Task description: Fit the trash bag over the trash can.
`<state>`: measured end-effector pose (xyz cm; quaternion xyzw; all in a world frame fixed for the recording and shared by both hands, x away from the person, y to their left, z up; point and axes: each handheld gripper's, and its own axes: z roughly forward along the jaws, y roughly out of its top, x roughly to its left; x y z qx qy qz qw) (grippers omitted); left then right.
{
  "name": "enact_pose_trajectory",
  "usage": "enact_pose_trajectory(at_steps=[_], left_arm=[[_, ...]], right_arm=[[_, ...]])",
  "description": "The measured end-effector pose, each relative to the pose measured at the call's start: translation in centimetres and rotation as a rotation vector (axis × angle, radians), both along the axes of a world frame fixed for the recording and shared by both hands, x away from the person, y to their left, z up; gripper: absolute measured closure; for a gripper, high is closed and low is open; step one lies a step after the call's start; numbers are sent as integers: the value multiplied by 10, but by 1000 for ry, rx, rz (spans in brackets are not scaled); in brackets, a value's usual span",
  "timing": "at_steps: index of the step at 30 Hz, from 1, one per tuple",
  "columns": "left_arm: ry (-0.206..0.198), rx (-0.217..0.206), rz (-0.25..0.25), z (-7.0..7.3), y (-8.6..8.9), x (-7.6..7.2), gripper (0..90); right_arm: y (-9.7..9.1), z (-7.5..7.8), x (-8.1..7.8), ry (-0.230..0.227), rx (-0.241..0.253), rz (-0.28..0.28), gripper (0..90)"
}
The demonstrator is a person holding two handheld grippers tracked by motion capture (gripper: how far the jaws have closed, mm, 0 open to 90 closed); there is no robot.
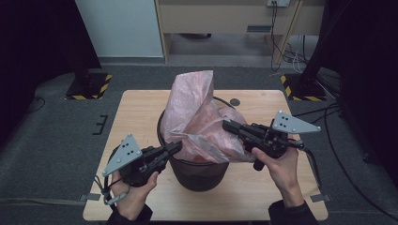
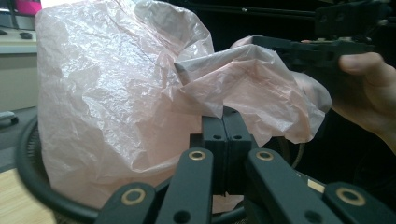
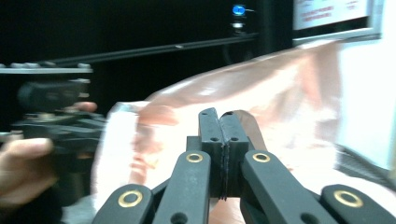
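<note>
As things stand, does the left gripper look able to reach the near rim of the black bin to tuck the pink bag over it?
Probably not yet: the left gripper is shut on the pink bag. It sits right beside the black bin, whose near rim is bare, so letting go would free it.

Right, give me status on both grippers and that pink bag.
Left gripper shut on pink bag. Right gripper shut on its far edge. Bag half in black bin, bunched up. Nothing in the way.
</note>
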<state>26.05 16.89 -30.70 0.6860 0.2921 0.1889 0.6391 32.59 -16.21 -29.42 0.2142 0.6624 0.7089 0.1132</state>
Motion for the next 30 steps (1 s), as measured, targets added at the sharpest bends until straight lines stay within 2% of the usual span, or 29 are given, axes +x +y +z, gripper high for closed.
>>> enact_pose_trajectory(at_steps=[3, 5, 8, 11, 19, 24, 27, 30], left_arm=[[1, -11, 16, 0, 11, -1, 900], [7, -19, 31, -3, 21, -1, 900], [20, -32, 47, -7, 32, 1, 900], [31, -30, 72, -13, 42, 5, 900], [60, -59, 127, -32, 65, 22, 900], [69, -71, 162, -41, 73, 30, 900], [73, -72, 159, -46, 73, 34, 900], [73, -91, 152, -49, 74, 36, 888]], right_arm=[[-7, 3, 7, -2, -27, -64, 900], [-13, 3, 12, 8, -11, -93, 900], [-24, 0, 19, 30, -15, -145, 900], [-36, -7, 26, 45, -19, -194, 900], [-63, -29, 38, 62, -21, -292, 900], [-70, -42, 41, 77, -30, -323, 900], [-69, -50, 44, 80, -48, -332, 900], [-68, -54, 44, 81, -52, -321, 879]])
